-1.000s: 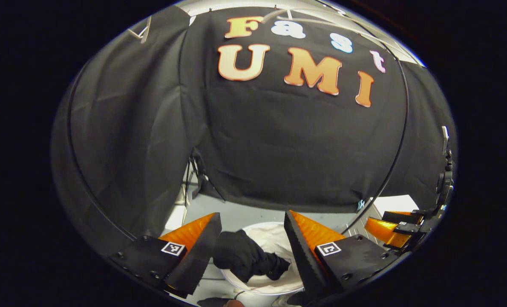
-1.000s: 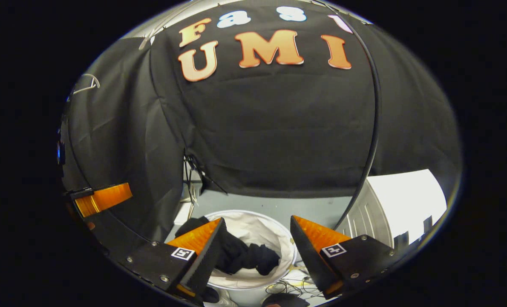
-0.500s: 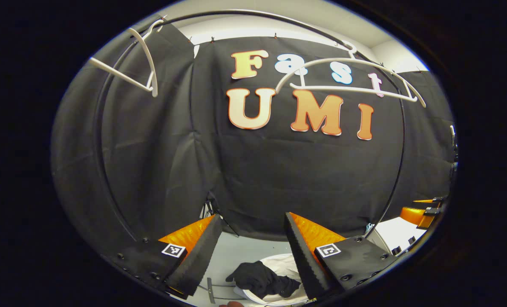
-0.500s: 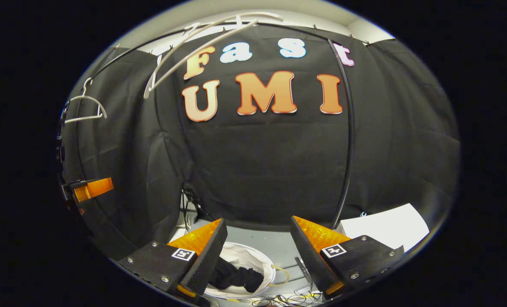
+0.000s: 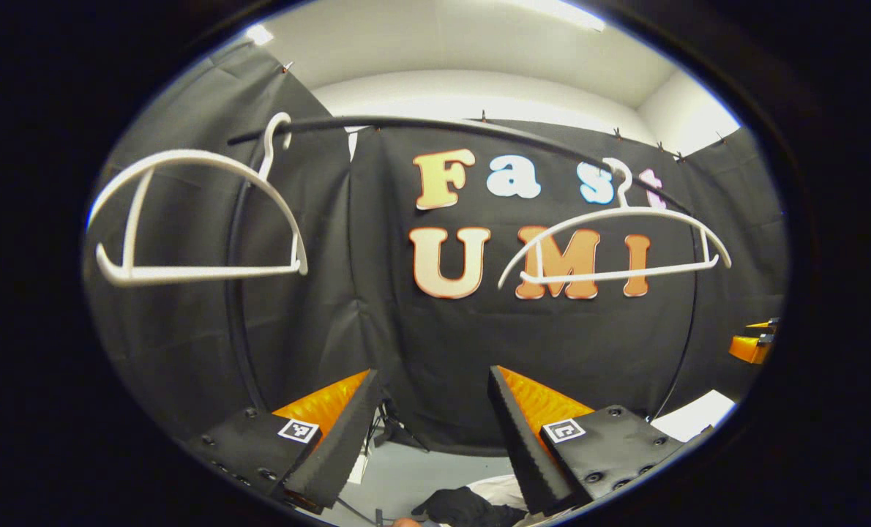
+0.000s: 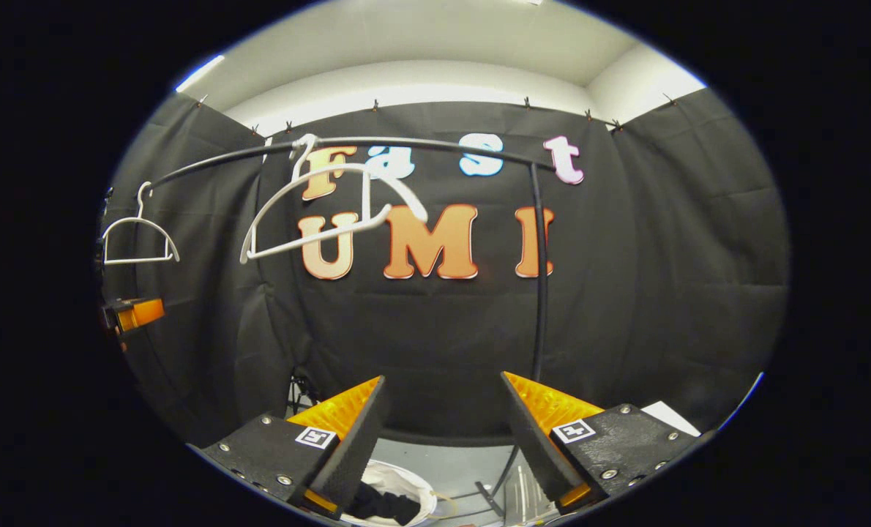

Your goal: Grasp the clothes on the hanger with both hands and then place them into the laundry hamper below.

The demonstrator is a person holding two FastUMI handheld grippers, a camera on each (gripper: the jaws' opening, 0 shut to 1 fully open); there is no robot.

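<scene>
Scene: Two bare white hangers hang from a black rail (image 5: 435,128) in a black-draped booth, the near hanger (image 5: 194,219) at 10 o'clock in the left gripper view and the far hanger (image 5: 615,245) at 2 o'clock.
Left gripper: The left gripper (image 5: 430,432) points at the back cloth with its jaws apart and nothing between them.
Right gripper: The right gripper (image 6: 443,439) does the same, jaws spread wide and empty; in the left gripper view it shows as a sliver at 3 o'clock.
Clothes: A dark garment (image 5: 465,506) lies bunched at 6 o'clock in the left gripper view, on the white liner of the laundry hamper (image 6: 399,487); in the right gripper view the same dark cloth sits inside the hamper at 7 o'clock.
Step in hand: By the look of it, the drop is done: the clothes are off the hanger and in the hamper, and both grippers are raised clear of it.
Next move: Probably nothing more than backing away without snagging the rail or hangers; no other garment on the rail is visible.
Hidden: The hamper is cut off at the bottom edge of both views and partly screened by the fingers, so whether any cloth drapes over its rim cannot be told. The hands holding the grippers are out of sight.
</scene>
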